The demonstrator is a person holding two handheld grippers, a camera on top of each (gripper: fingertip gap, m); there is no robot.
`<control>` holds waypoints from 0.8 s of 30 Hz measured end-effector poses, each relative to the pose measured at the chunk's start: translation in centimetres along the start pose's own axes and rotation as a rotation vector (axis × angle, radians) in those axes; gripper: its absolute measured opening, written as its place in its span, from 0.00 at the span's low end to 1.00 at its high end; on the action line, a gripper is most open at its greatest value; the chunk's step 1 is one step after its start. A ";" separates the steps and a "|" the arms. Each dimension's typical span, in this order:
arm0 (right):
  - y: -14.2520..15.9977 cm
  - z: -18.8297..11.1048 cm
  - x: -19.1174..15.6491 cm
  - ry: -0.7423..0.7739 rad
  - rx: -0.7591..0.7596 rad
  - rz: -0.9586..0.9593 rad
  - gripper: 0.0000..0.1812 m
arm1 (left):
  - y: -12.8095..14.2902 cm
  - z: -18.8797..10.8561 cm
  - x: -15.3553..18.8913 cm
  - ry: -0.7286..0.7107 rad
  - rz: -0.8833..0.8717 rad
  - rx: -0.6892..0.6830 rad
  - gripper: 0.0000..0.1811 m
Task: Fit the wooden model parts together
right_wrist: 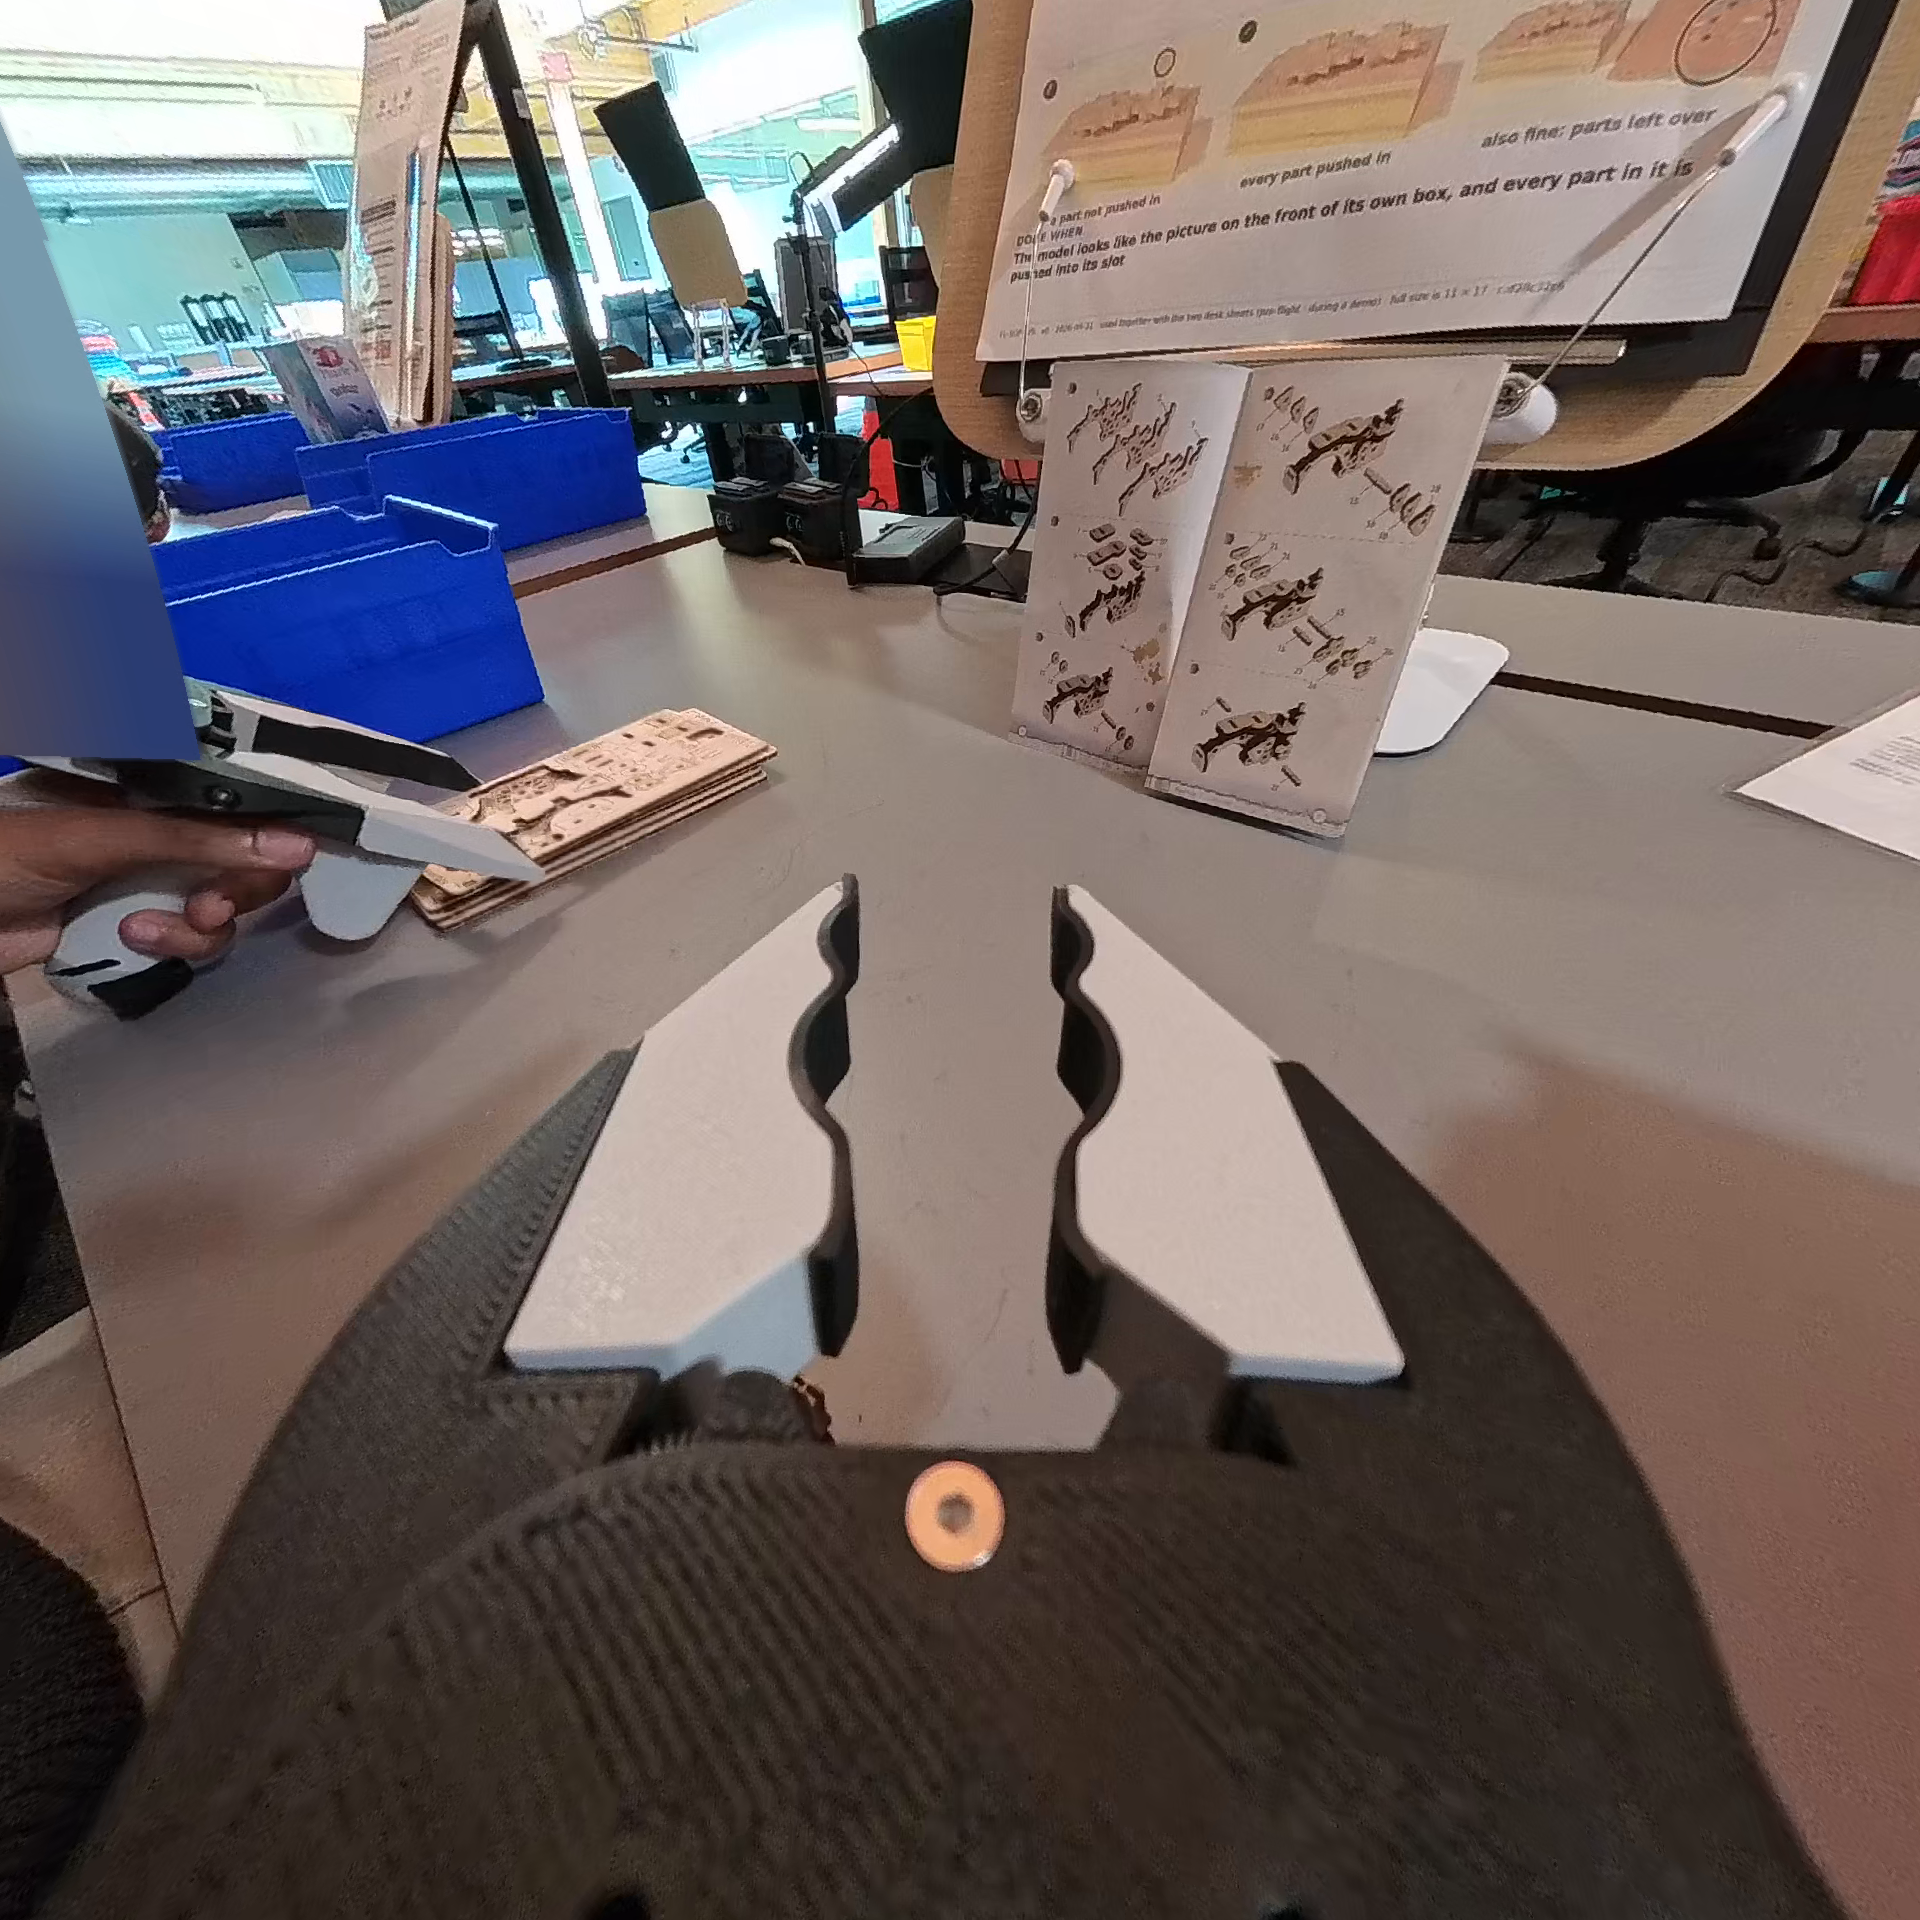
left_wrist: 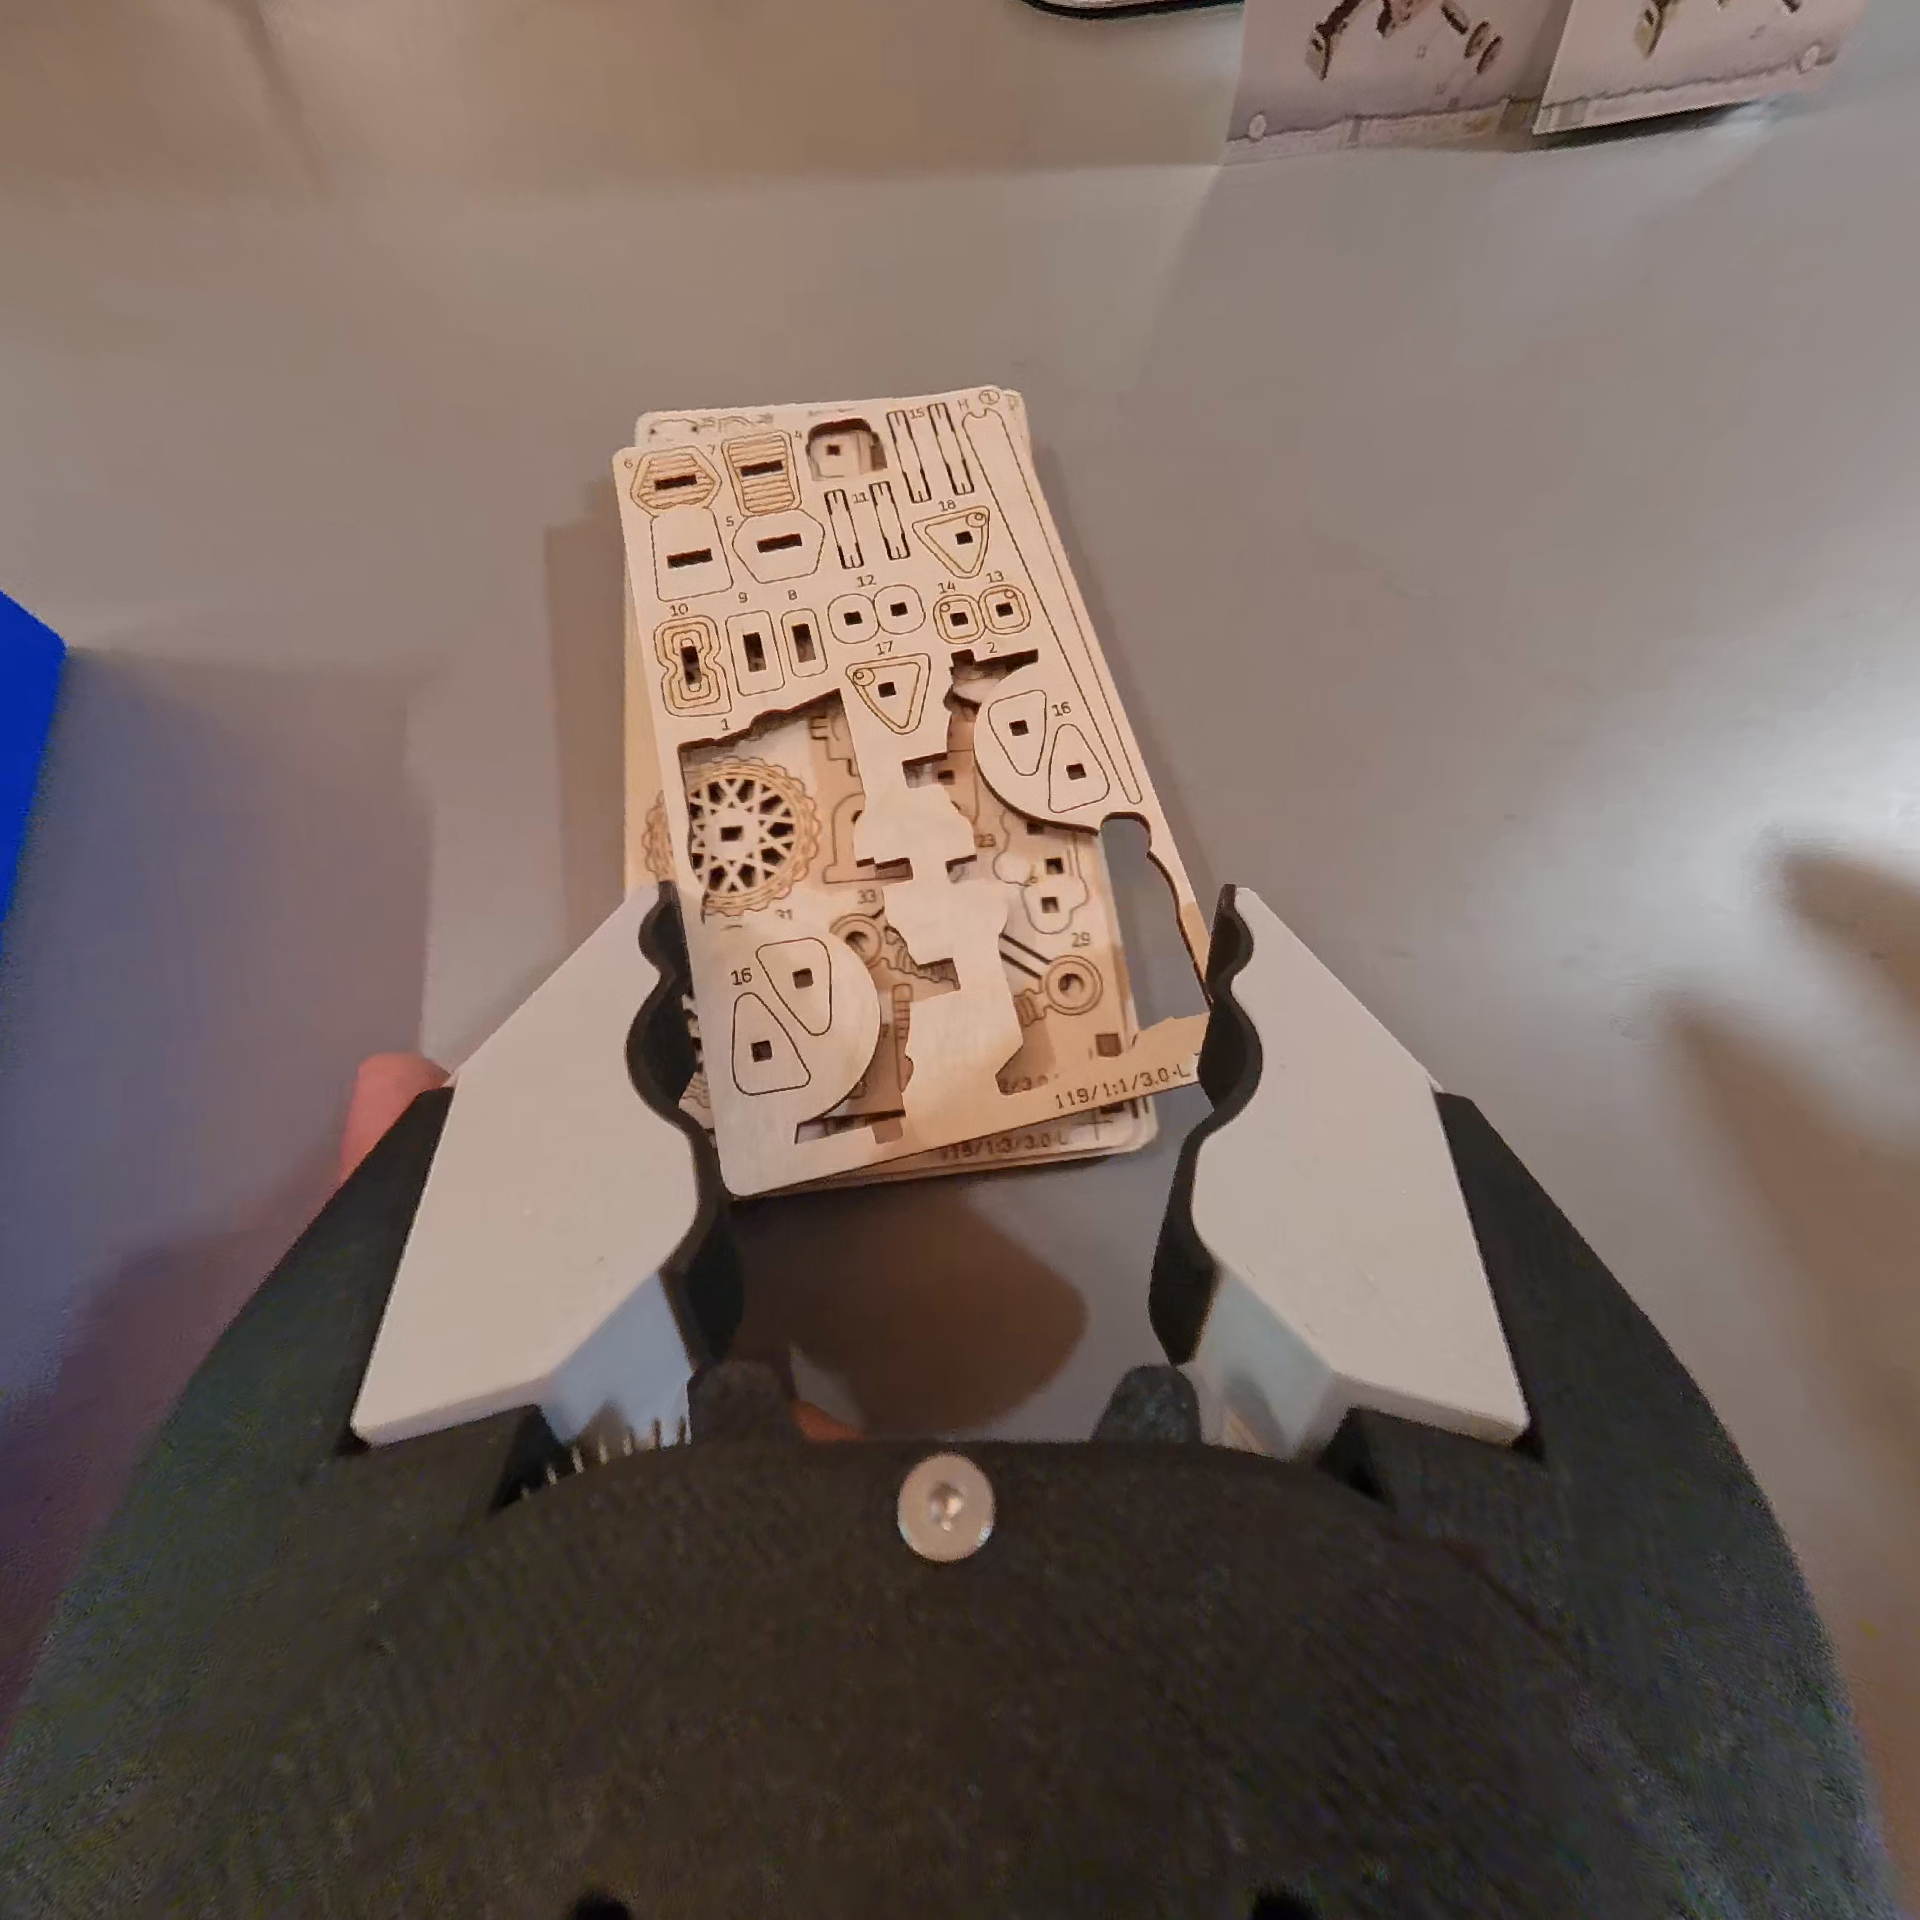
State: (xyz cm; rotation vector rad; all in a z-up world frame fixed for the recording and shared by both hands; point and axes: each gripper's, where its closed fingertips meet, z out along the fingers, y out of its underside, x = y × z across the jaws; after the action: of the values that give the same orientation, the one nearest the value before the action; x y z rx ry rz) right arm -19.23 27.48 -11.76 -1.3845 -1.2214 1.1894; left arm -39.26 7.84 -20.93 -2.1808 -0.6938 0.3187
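A stack of laser-cut wooden part sheets (left_wrist: 883, 644) lies on the grey table (left_wrist: 1455, 623). It also shows at the left of the right wrist view (right_wrist: 623, 774). The top sheet sits askew on the stack and has several empty cut-outs. My left gripper (left_wrist: 940, 961) is open wide and straddles the near end of the top sheet, with its pads right at the sheet's side edges. In the right wrist view the left gripper (right_wrist: 457, 836) is held by a hand and tilts down onto the stack. My right gripper (right_wrist: 956, 904) is open and empty, above bare table to the right of the stack.
An open instruction booklet (right_wrist: 1236, 582) leans against a board stand (right_wrist: 1434, 675) at the back. Blue bins (right_wrist: 343, 613) stand behind the stack at the left. A paper sheet (right_wrist: 1849, 779) lies at the right edge. Chargers and cables (right_wrist: 831, 530) sit farther back.
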 end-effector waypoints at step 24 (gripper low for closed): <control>-0.6 0.2 -0.4 -0.006 0.003 -0.016 0.24 | -1.9 -1.9 3.1 0.050 0.005 0.097 0.53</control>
State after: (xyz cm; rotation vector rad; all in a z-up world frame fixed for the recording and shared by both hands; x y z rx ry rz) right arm -19.52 27.11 -11.16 -1.3679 -1.2325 1.1847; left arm -36.61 9.40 -18.20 -2.0918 -0.6323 0.2938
